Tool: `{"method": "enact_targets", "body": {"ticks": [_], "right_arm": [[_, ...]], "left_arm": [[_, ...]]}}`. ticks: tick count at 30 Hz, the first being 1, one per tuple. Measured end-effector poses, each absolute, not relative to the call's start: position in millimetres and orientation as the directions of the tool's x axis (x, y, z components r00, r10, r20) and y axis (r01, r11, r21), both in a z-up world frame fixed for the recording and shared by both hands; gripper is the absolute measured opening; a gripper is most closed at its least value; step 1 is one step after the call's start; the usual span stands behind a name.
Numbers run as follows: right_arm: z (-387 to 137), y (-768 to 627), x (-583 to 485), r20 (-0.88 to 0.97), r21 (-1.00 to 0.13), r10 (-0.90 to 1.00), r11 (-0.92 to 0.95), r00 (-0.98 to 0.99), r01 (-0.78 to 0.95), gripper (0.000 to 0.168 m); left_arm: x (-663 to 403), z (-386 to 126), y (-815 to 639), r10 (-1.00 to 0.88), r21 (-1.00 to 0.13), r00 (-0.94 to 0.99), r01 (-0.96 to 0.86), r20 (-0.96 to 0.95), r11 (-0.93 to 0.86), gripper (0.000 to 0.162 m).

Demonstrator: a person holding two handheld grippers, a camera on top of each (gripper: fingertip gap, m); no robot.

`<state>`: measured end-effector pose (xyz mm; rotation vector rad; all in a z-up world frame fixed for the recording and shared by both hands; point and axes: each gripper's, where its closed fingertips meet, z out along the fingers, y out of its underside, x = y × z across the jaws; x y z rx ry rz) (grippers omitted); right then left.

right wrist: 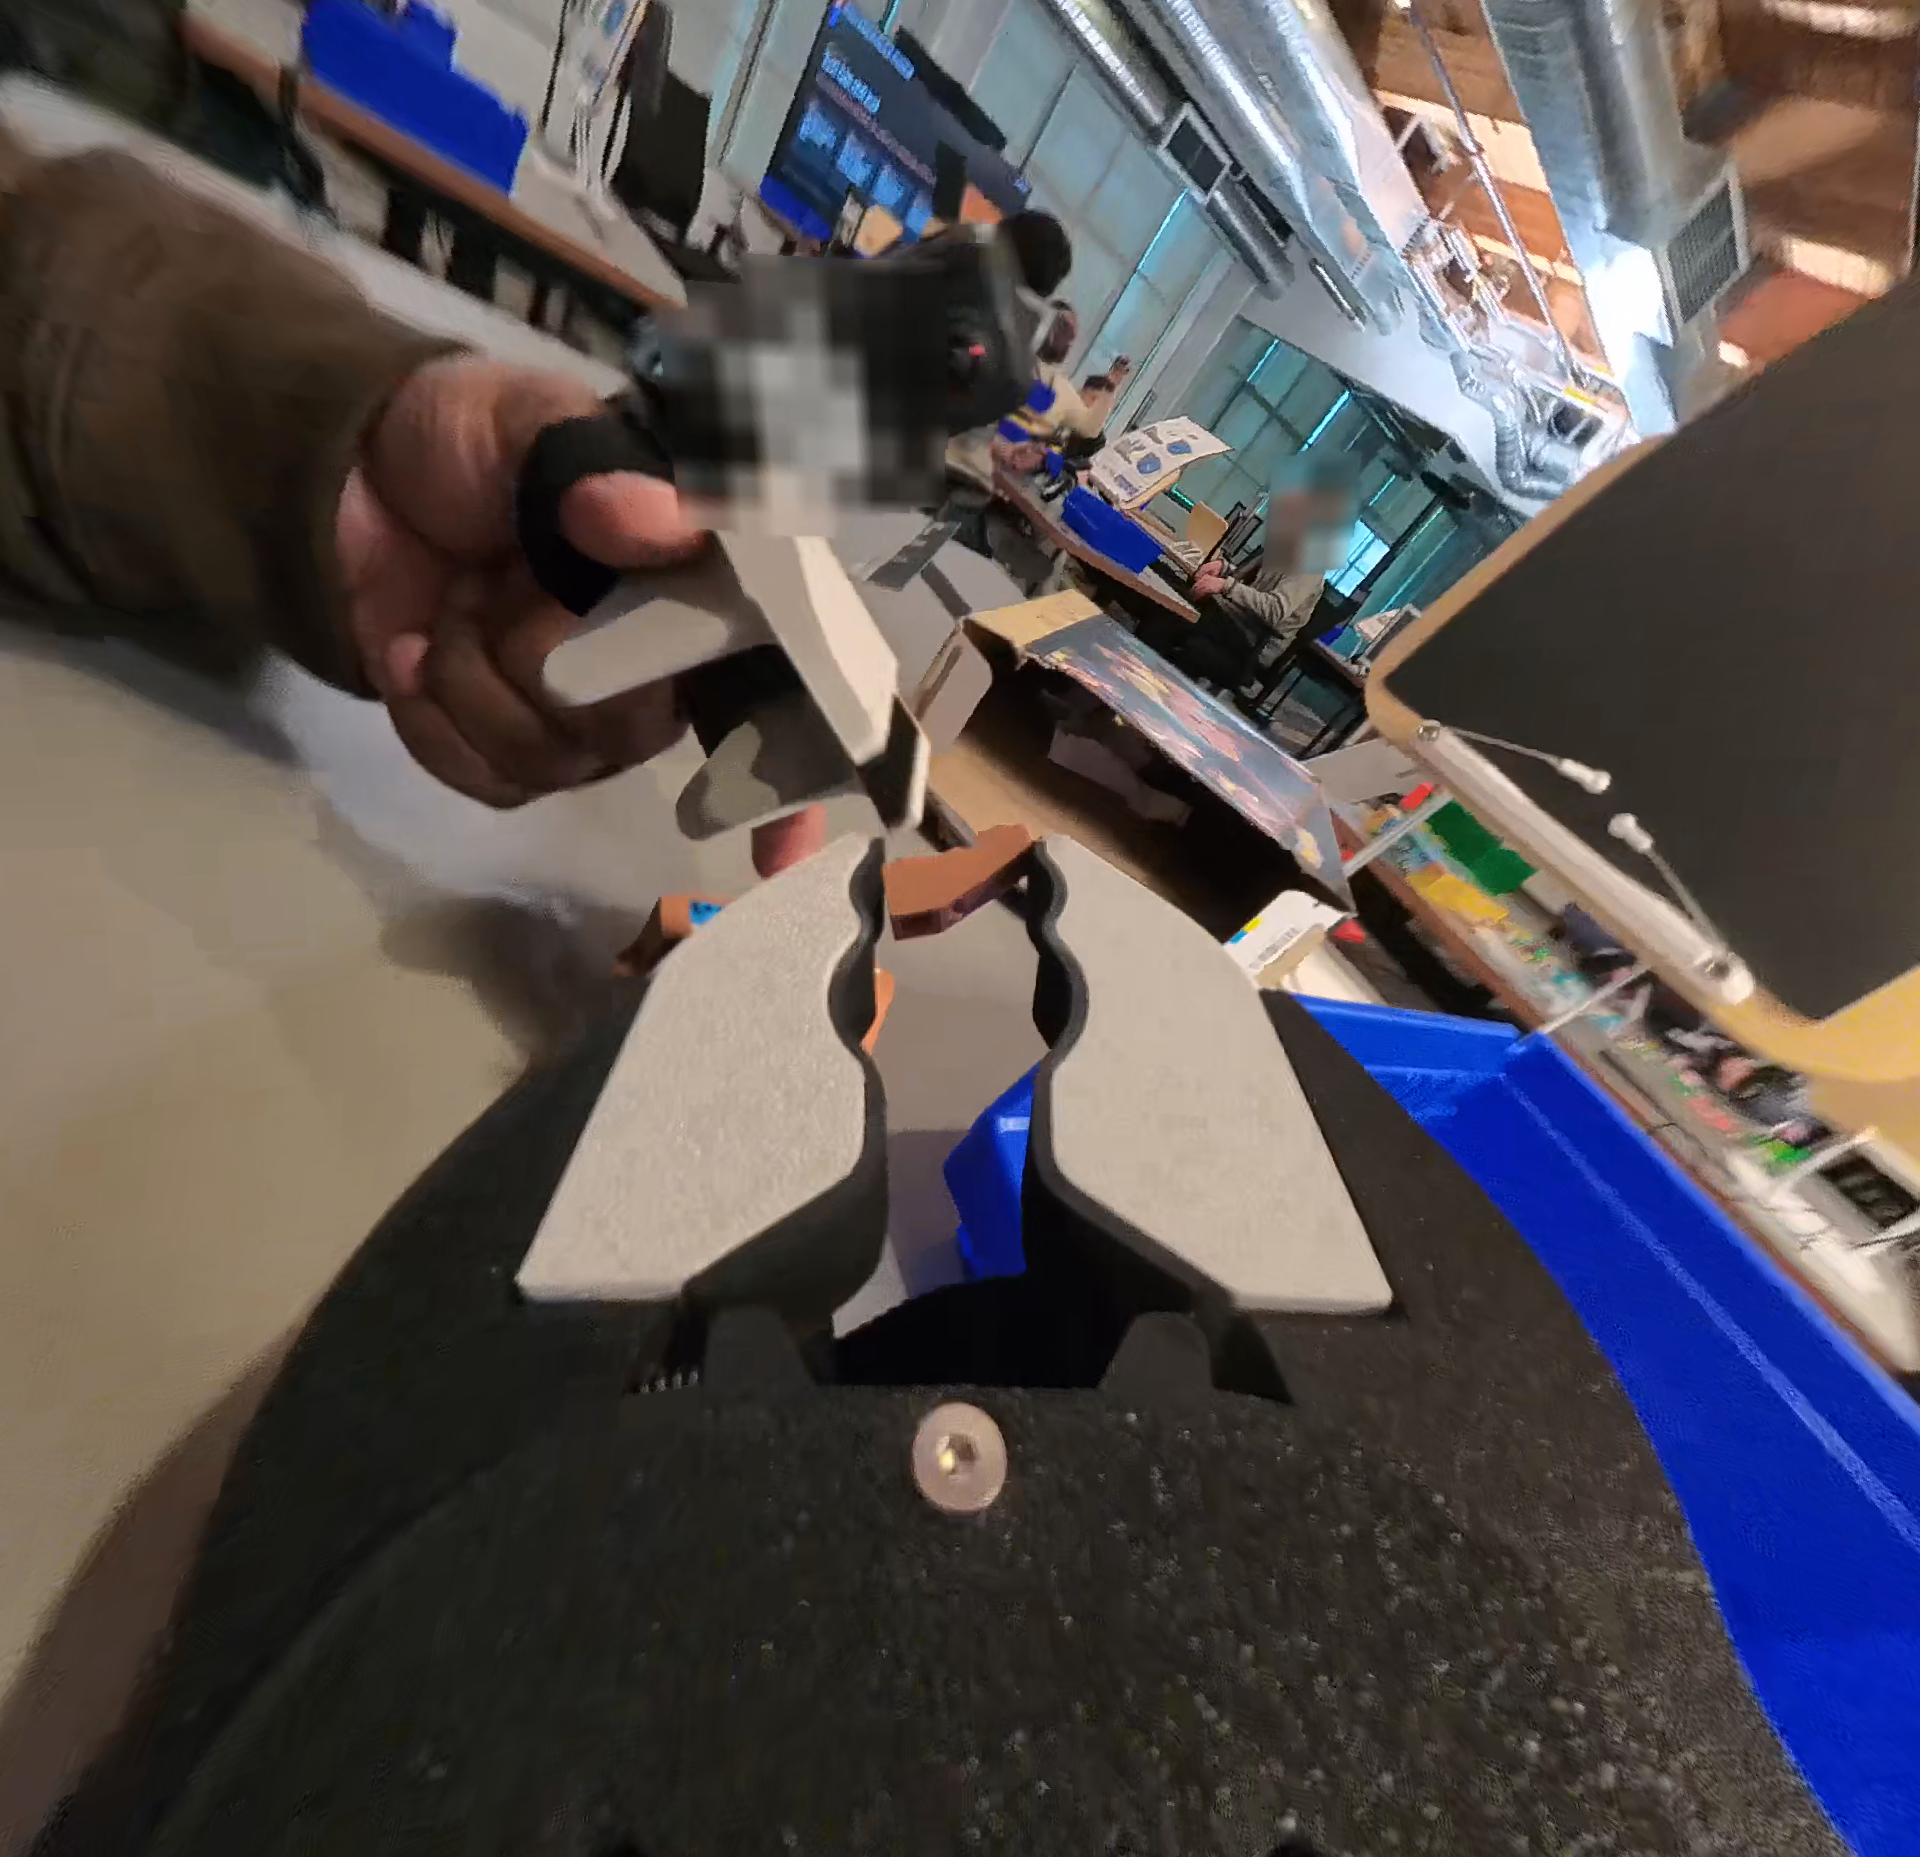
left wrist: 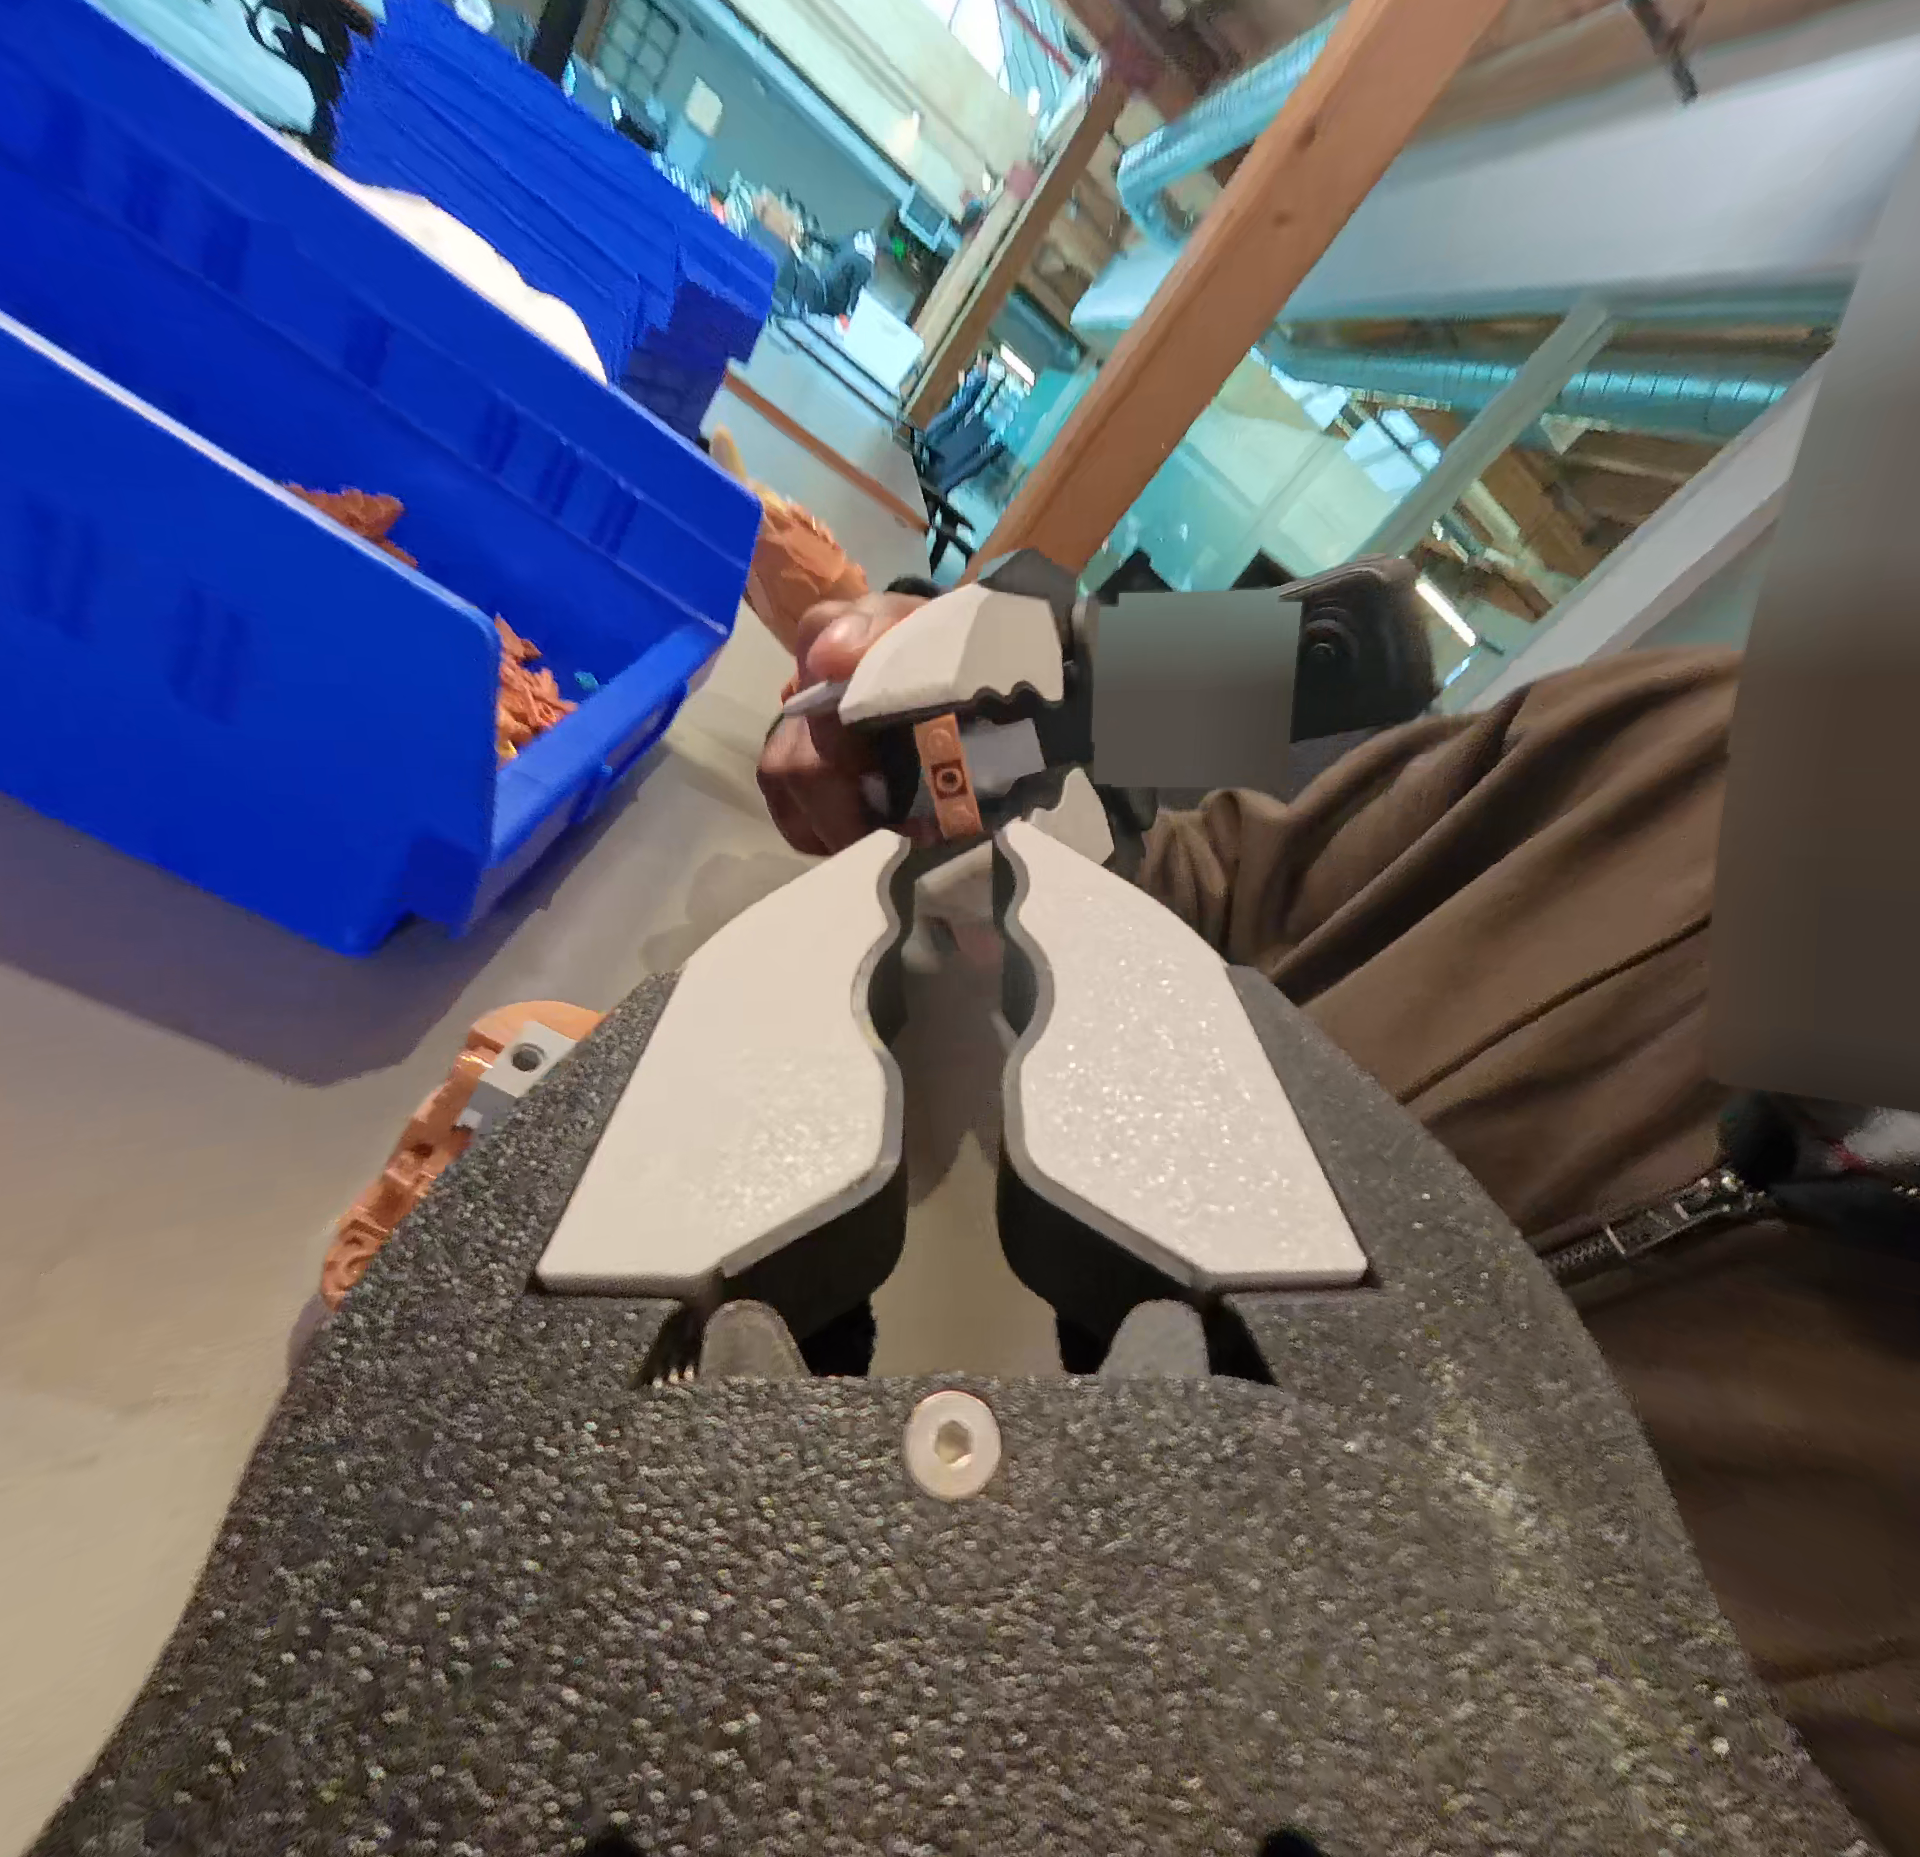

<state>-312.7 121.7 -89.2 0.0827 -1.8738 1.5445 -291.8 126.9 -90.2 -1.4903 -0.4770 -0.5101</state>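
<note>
My right gripper (right wrist: 954,862) is shut on a flat orange-brown brick piece (right wrist: 951,888) held across its fingertips above the table. In the left wrist view the right gripper (left wrist: 966,737) faces me with that brown piece (left wrist: 951,784) and a small grey part (left wrist: 1003,753) between its fingers. My left gripper (left wrist: 951,851) has its tips a narrow gap apart, right under that piece; a pale shape (left wrist: 940,908) sits in the gap and I cannot tell what it is. In the right wrist view the left gripper (right wrist: 899,779), held in a hand (right wrist: 447,581), points down onto the brown piece.
Two blue bins (left wrist: 312,685) stand to the left, the near one holding orange-brown pieces (left wrist: 530,685). More brown pieces (left wrist: 436,1132) lie beside my left gripper. Another blue bin (right wrist: 1662,1288) is at the right. An open cardboard box (right wrist: 1143,685) and a black board (right wrist: 1714,612) are behind. Less than 4 cm separates the two grippers' tips.
</note>
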Motion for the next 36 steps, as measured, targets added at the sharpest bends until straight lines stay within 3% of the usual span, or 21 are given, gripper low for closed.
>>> {"method": "enact_targets", "body": {"ticks": [3,7,19,22,25,28,32,36], "right_arm": [[-74.7,131.9,-318.1,0.379,-0.925,0.419,0.141,-0.825,-0.354,0.025],[-64.0,141.8,-323.6,0.266,-0.959,0.441,0.032,-0.857,-0.282,0.025],[-61.5,155.1,-338.1,0.327,-0.938,0.535,0.084,-0.779,-0.336,0.025],[-81.4,199.0,-395.0,0.285,-0.958,0.792,0.246,-0.54,-0.145,0.026],[-105.6,220.2,-414.0,0.204,-0.966,0.844,0.257,-0.496,0.04,0.043],[-101.4,211.8,-408.5,0.163,-0.976,0.823,0.217,-0.545,0.034,0.045],[-97.2,217.1,-407.1,0.274,-0.951,0.834,0.308,-0.478,-0.007,0.042],[-103.1,231.5,-409.7,0.239,-0.951,0.856,0.301,-0.459,0.066,0.043]], "left_arm": [[-301.5,-78.6,117.3,-0.013,-0.806,0.81,0.585,0.587,0.095,0.014],[-303.8,-77.4,114.0,0.003,-0.811,0.815,0.577,0.58,0.099,0.014],[-305.6,-84.5,115.2,0.046,-0.825,0.824,0.562,0.565,0.065,0.013],[-312.5,-88.7,112.6,0.103,-0.834,0.827,0.549,0.552,0.06,0.013],[-324.7,-96.0,105.0,0.202,-0.847,0.826,0.53,0.526,0.041,0.013],[-330.9,-97.9,98.2,0.251,-0.862,0.832,0.507,0.495,0.02,0.014],[-335.1,-99.7,93.5,0.288,-0.88,0.843,0.474,0.453,-0.003,0.015],[-336.2,-105.2,93.7,0.304,-0.885,0.847,0.465,0.436,-0.029,0.015]]}}
